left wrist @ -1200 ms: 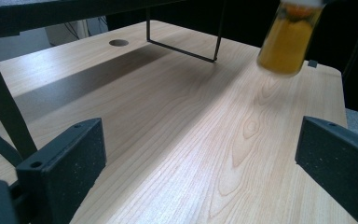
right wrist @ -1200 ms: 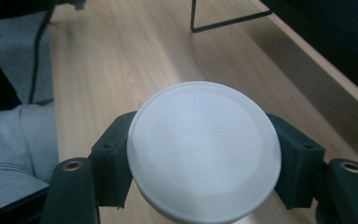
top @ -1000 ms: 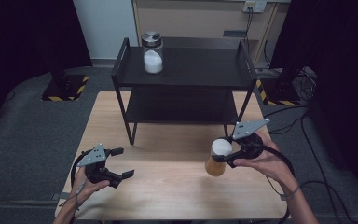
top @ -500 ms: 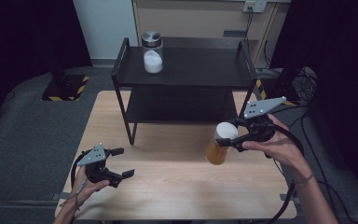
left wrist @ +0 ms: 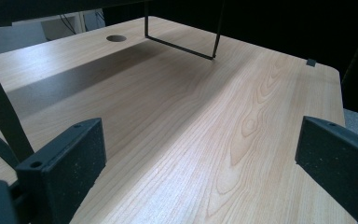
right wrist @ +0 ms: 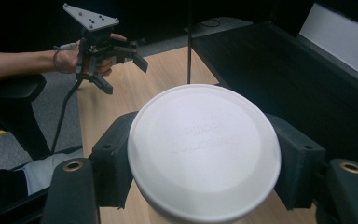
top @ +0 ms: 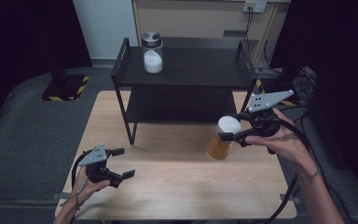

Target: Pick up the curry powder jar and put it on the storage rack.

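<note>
A wooden table [top: 177, 186] carries a black two-tier shelf rack [top: 186, 74] at its far side, with a glass jar [top: 152, 52] of white powder on the top shelf. The person's right forearm reaches in from the lower right, hand [top: 279, 140] raised above the table. Its right gripper [top: 230, 132] clamps just under the white lid of an amber jar [top: 221, 140], which hangs tilted in the air. The left hand [top: 86, 185] rests low near the front-left edge, its left gripper [top: 122, 163] spread wide, holding nothing.
</note>
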Demonstrator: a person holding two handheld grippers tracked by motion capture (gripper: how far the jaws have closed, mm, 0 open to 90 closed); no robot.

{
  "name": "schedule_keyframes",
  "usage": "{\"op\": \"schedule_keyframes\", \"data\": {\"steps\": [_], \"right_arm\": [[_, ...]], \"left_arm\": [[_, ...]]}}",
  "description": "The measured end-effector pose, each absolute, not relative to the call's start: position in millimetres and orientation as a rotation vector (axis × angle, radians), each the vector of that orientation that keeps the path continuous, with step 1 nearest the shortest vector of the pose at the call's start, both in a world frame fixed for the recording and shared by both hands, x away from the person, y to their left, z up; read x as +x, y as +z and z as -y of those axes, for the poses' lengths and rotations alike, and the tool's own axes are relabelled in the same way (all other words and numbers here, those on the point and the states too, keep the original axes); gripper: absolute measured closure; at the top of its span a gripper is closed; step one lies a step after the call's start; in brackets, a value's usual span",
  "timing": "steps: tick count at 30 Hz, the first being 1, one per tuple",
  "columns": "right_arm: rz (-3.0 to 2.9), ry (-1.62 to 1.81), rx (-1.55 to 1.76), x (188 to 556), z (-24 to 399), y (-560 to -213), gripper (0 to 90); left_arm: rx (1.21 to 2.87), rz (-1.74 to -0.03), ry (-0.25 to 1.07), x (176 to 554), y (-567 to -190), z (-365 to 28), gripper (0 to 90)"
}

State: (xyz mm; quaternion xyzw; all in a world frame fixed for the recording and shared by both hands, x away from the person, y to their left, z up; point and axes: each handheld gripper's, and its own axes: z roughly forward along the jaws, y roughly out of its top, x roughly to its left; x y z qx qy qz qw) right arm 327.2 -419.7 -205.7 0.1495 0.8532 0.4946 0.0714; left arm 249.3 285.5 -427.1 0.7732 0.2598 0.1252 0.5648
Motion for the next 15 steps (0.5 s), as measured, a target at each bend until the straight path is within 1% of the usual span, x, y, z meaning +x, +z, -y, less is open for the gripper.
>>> {"op": "schedule_keyframes", "data": {"steps": [2, 7, 10, 15], "right_arm": [[-2.583, 1.437, 0.434, 326, 414, -194, 34.0], [-2.606, 1.276, 0.375, 319, 390, -150, 33.9], [-2.619, 1.286, 0.380, 323, 388, -134, 34.0], [-2.601, 1.358, 0.379, 329, 390, -117, 34.0]], "left_arm": [[1.819, -0.612, 0.295, 249, -427, -285, 0.8], [1.818, -0.607, 0.298, 248, -427, -286, 0.7], [1.822, -0.605, 0.299, 248, -426, -286, 0.8], [1.820, -0.603, 0.299, 248, -426, -286, 0.7]]}}
